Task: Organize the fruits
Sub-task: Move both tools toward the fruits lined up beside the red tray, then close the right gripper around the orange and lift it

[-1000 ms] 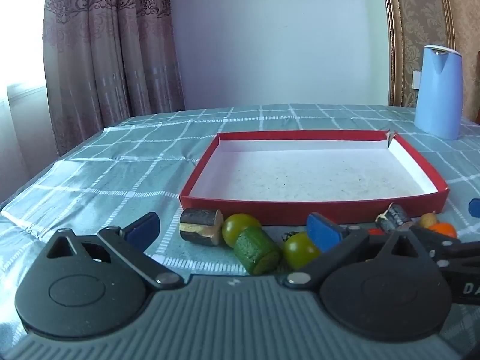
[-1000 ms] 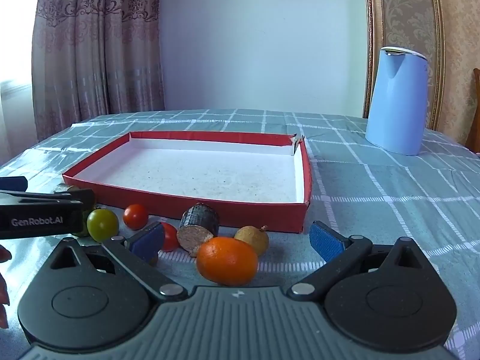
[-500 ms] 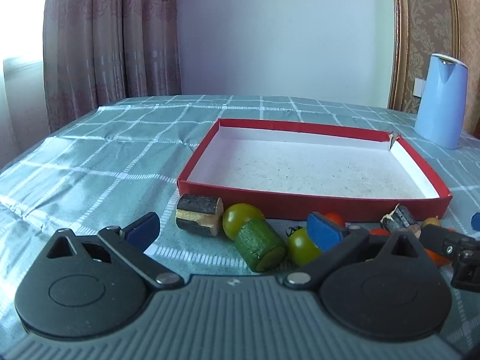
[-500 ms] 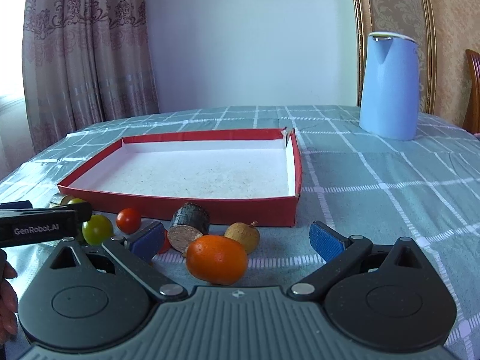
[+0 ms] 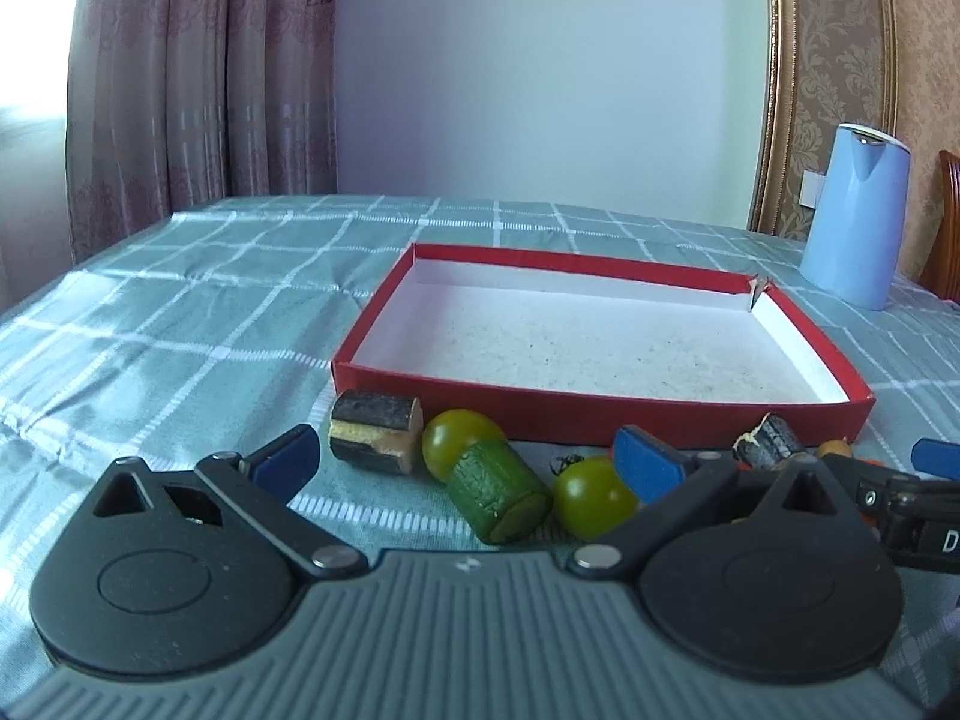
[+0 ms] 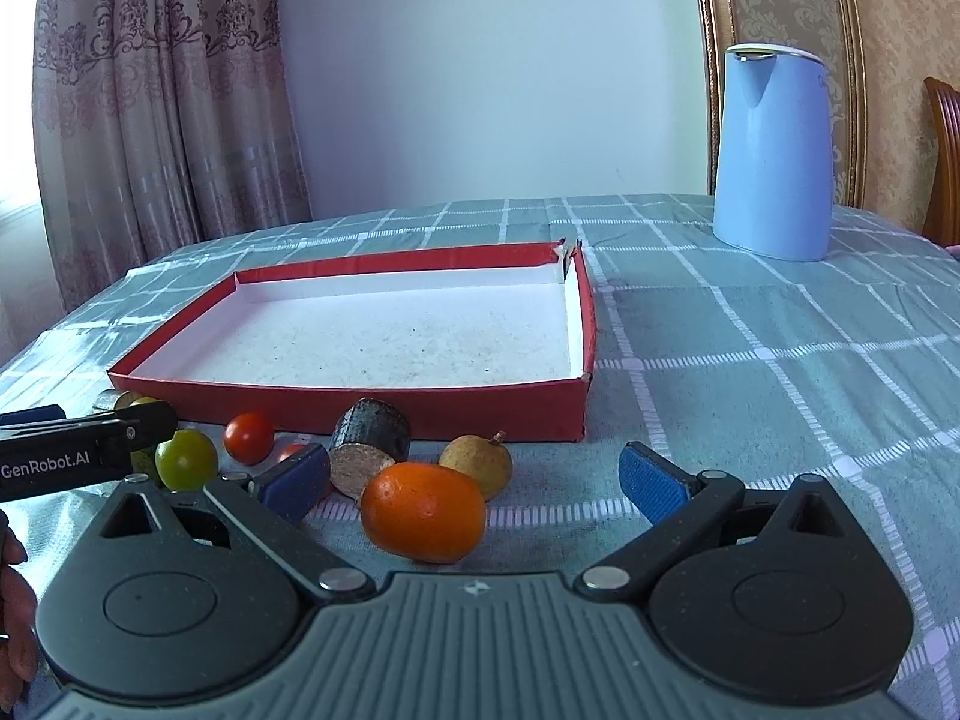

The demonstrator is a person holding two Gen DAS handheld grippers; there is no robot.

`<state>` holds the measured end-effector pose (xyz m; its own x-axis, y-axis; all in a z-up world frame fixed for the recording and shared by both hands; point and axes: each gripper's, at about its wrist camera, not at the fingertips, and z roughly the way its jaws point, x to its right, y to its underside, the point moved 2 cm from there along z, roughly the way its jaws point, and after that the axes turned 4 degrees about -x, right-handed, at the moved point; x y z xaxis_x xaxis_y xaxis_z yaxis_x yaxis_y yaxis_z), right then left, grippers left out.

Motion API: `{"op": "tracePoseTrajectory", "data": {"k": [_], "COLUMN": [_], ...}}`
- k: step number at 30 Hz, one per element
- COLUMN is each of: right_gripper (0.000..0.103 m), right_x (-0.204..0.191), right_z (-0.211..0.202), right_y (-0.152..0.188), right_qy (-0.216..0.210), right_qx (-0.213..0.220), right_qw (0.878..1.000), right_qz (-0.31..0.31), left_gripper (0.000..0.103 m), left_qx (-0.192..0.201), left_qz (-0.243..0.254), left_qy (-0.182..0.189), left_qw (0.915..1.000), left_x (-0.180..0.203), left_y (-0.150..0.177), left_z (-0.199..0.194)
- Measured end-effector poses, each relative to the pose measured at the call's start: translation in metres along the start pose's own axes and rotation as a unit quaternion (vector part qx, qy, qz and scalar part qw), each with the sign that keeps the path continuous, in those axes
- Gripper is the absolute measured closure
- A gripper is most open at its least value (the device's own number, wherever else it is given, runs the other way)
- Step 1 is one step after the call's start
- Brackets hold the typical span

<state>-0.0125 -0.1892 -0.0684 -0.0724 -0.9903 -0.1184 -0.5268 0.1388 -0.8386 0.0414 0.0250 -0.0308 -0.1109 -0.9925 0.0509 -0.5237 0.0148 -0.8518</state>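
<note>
The left gripper (image 5: 465, 465) hovered low with its fingers spread wide, a green cylinder (image 5: 499, 499) and two green tomatoes (image 5: 462, 445) lying on the cloth between them, beside a bark-covered log piece (image 5: 375, 439). The right gripper (image 6: 474, 480) was likewise spread apart around an orange (image 6: 423, 511), with a brownish fruit (image 6: 477, 462), a dark log slice (image 6: 369, 447) and a red tomato (image 6: 249, 436) just beyond. All lay before the red tray (image 6: 384, 411); a blue kettle (image 6: 774, 153) stood behind.
</note>
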Motion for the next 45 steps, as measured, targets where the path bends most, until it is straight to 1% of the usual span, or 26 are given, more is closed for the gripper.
{"op": "tracePoseTrajectory", "data": {"k": [3,6,8,10,14,18,21,23,27,30,33,36,38,39,40,42,45], "right_gripper": [0.0,0.0,0.0,0.0,0.0,0.0,0.0,0.0,0.0,0.0,0.0,0.001,0.011,0.014,0.019,0.022,0.029], "right_x": [0.001,0.011,0.019,0.029,0.052,0.059,0.051,0.039,0.018,0.006,-0.002,-0.01,-0.013,-0.014,-0.014,-0.014,-0.015], "right_z": [-0.001,-0.009,-0.014,-0.019,-0.025,-0.023,-0.028,-0.032,-0.034,-0.029,-0.022,-0.018,-0.015,-0.013,-0.011,-0.008,-0.007], "right_y": [0.0,0.0,-0.001,0.0,0.003,0.005,0.007,0.01,0.013,0.01,0.009,0.01,0.012,0.012,0.012,0.012,0.013], "right_qy": [-0.001,-0.004,0.002,0.015,0.023,0.009,-0.002,-0.017,-0.031,-0.03,-0.007,0.004,0.008,0.007,0.005,0.002,0.001], "right_qx": [0.002,0.02,0.021,0.026,0.019,0.009,0.018,0.019,0.023,0.012,0.004,-0.001,-0.01,-0.016,-0.022,-0.031,-0.035], "right_qw": [1.0,1.0,1.0,1.0,0.999,1.0,1.0,1.0,0.998,0.998,0.998,0.997,0.996,0.996,0.995,0.995,0.995], "right_qz": [0.003,0.017,0.006,-0.002,0.014,0.026,0.01,-0.014,-0.046,-0.054,-0.063,-0.079,-0.09,-0.092,-0.092,-0.09,-0.089], "left_gripper": [0.0,0.0,0.0,0.0,0.0,0.0,0.0,0.0,0.0,0.0,0.0,0.0,0.0,0.0,0.0,0.0,0.0], "left_qx": [-0.006,-0.011,-0.015,-0.018,-0.022,-0.023,-0.024,-0.026,-0.028,-0.028,-0.029,-0.029,-0.029,-0.029,-0.029,-0.029,-0.029], "left_qz": [-0.013,-0.03,-0.037,-0.04,-0.045,-0.046,-0.05,-0.052,-0.057,-0.056,-0.057,-0.057,-0.057,-0.057,-0.057,-0.057,-0.057], "left_qy": [0.001,0.002,-0.001,0.006,0.013,0.015,0.017,0.02,0.025,0.027,0.028,0.029,0.029,0.029,0.029,0.029,0.03], "left_qw": [0.9999,0.9995,0.9992,0.999,0.9987,0.9986,0.9983,0.9981,0.9977,0.9977,0.9976,0.9976,0.9975,0.9975,0.9975,0.9975,0.9975], "left_x": [-0.004,-0.01,-0.012,-0.014,-0.015,-0.015,-0.016,-0.016,-0.017,-0.017,-0.017,-0.017,-0.017,-0.017,-0.017,-0.017,-0.017], "left_y": [0.0,0.001,0.001,0.001,0.002,0.002,0.003,0.003,0.003,0.002,0.002,0.002,0.002,0.002,0.002,0.002,0.002], "left_z": [0.002,0.003,0.004,0.005,0.006,0.006,0.006,0.006,0.006,0.007,0.007,0.008,0.008,0.008,0.008,0.008,0.008]}}
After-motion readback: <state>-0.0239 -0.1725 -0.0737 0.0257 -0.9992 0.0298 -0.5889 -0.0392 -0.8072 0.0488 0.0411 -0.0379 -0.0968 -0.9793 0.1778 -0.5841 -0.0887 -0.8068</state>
